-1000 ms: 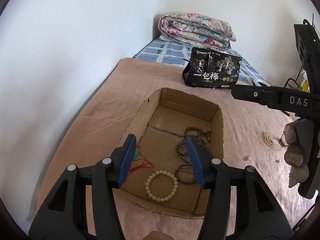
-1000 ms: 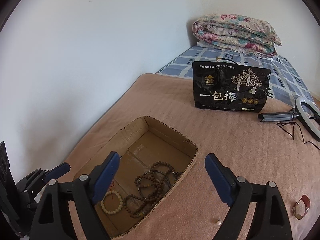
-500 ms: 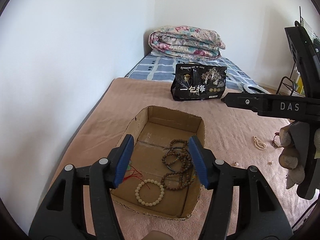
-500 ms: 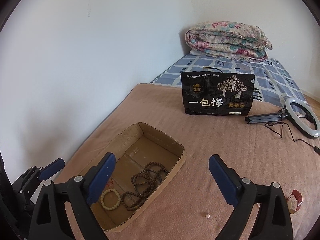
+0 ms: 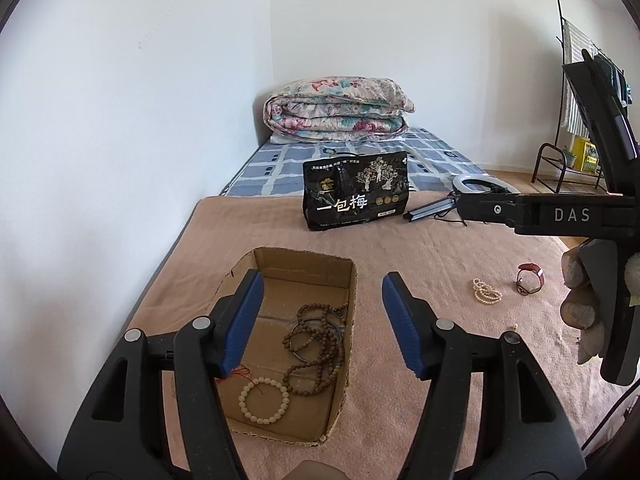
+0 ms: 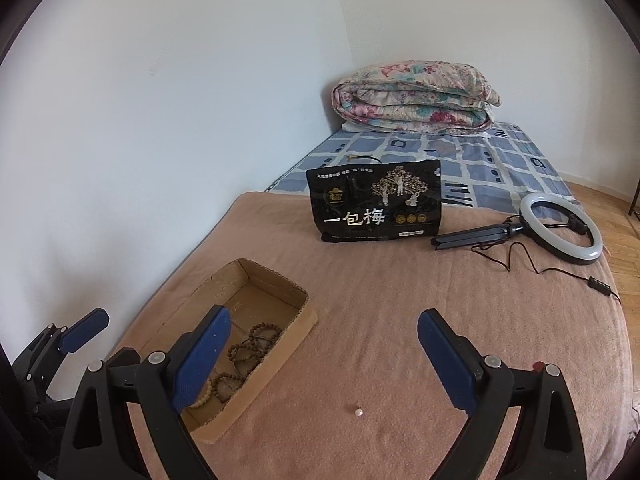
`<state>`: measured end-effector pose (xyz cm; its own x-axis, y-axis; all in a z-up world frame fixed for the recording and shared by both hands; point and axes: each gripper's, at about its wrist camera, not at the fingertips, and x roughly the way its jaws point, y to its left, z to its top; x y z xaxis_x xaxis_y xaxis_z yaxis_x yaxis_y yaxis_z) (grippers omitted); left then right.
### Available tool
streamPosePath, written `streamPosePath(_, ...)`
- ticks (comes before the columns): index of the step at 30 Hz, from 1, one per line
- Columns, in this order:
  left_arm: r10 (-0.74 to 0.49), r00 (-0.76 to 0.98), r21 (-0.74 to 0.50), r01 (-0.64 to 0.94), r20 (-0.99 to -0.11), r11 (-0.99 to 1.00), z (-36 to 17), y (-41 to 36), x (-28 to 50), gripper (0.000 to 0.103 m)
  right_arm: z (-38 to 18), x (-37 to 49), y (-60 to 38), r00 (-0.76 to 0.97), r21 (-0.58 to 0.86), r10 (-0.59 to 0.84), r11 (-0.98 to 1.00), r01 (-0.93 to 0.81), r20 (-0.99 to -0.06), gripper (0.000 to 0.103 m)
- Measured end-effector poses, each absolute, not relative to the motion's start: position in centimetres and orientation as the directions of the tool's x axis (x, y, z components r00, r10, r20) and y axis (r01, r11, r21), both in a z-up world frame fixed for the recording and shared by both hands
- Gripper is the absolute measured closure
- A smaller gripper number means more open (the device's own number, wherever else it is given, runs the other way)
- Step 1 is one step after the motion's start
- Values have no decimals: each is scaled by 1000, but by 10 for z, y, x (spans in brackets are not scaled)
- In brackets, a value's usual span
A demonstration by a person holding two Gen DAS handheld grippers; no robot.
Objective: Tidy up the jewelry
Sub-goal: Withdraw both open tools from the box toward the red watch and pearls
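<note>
An open cardboard box lies on the brown blanket and holds brown bead strings, a white bead bracelet and a red cord. It also shows in the right wrist view. My left gripper is open and empty, above the box's right edge. My right gripper is open and empty, right of the box. A white pearl bracelet and a red watch lie on the blanket to the right. A small pearl earring lies between my right fingers.
A black snack bag stands behind the box. A ring light on a folded tripod lies to its right with its cable. A folded floral quilt sits at the far end. The wall runs along the left.
Both grippers pulled back and up from the box. My left gripper has opened wider. The pearl bracelet and red watch came into the left wrist view.
</note>
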<state>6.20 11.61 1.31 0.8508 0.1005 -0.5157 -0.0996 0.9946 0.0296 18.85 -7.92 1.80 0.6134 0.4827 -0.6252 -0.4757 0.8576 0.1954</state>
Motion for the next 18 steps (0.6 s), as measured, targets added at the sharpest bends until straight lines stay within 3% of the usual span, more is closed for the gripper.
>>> streamPosePath(2,92,855,35,-86,-511,996,16,108,63,39,19,185,-91,622,197,477,863,-465,-620,0)
streamPosePath(18,-3,849,65,44,-528,997,19,42,81,39,14,169,-198,714,104,313,941,-322,-626,0)
